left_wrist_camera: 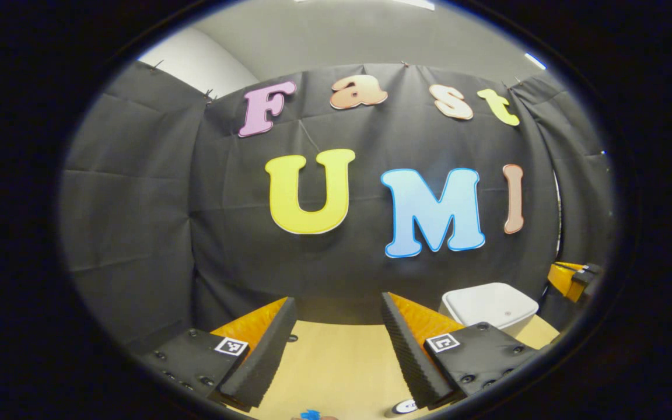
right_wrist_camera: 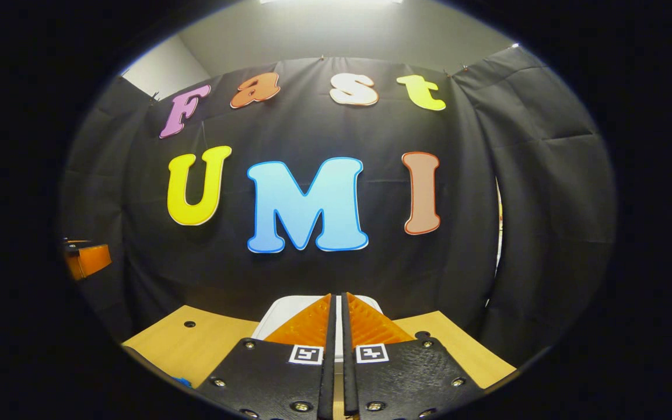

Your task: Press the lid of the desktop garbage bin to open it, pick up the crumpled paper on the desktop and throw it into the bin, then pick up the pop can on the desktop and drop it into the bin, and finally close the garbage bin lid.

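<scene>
In the left gripper view, the left tongs (left_wrist_camera: 336,344) fill the bottom of the frame, spread wide with nothing between the two fingers — bare wooden bench (left_wrist_camera: 336,361) shows through the gap. At the very bottom edge, low centre, a small blue scrap (left_wrist_camera: 311,414) and the rim of a round dark object (left_wrist_camera: 404,406) peek in; neither is clear enough to name. Farther back, at the lower right of that frame, the white garbage bin (left_wrist_camera: 490,306) stands on the bench with its lid down, partly hidden behind the right-hand finger. Beyond it, at the far right edge, a bit of the other gripper (left_wrist_camera: 572,280) shows, held above the bench.

In the right gripper view, the right tongs (right_wrist_camera: 337,318) sit at bottom centre, the fingers drawn together with only a thin slit left and nothing gripped. Just behind their tips, in the lower middle of the frame, is the bin's white lid (right_wrist_camera: 283,312) — whether the tips touch it cannot be told. The bench spreads to either side, with a small dark hole (right_wrist_camera: 189,324) at lower left. At the far left edge, the left gripper's body (right_wrist_camera: 85,259) juts in, well apart from the bin.
</scene>
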Tool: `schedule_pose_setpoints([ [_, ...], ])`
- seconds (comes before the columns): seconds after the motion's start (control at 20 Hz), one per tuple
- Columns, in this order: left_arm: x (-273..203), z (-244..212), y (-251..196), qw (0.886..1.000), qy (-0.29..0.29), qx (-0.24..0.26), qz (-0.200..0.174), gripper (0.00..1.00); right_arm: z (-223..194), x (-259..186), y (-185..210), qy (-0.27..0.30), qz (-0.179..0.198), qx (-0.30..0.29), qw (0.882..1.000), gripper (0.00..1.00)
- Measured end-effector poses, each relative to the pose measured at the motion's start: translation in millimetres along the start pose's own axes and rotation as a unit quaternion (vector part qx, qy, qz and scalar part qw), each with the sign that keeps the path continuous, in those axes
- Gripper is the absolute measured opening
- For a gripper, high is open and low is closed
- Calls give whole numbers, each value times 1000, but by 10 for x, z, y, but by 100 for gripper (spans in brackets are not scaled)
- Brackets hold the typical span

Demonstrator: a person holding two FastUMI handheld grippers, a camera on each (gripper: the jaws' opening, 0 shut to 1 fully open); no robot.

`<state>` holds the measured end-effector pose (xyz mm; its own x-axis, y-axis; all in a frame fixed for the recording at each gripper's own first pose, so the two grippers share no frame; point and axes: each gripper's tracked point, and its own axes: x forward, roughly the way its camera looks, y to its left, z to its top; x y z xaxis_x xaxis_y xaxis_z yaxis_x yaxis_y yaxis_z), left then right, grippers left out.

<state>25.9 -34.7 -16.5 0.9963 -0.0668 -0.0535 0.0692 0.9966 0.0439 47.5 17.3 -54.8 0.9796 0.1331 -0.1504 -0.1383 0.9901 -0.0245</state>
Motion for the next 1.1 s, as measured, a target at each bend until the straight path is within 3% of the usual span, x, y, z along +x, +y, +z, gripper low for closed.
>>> schedule_pose_setpoints([
  [0.4,-120,-47,243,1000,4,-1,17,96,-466,292,93,62,15,3,998,6],
  [1.1,-117,-110,321,999,9,-4,34,96,-938,424,186,118,34,20,992,6],
])
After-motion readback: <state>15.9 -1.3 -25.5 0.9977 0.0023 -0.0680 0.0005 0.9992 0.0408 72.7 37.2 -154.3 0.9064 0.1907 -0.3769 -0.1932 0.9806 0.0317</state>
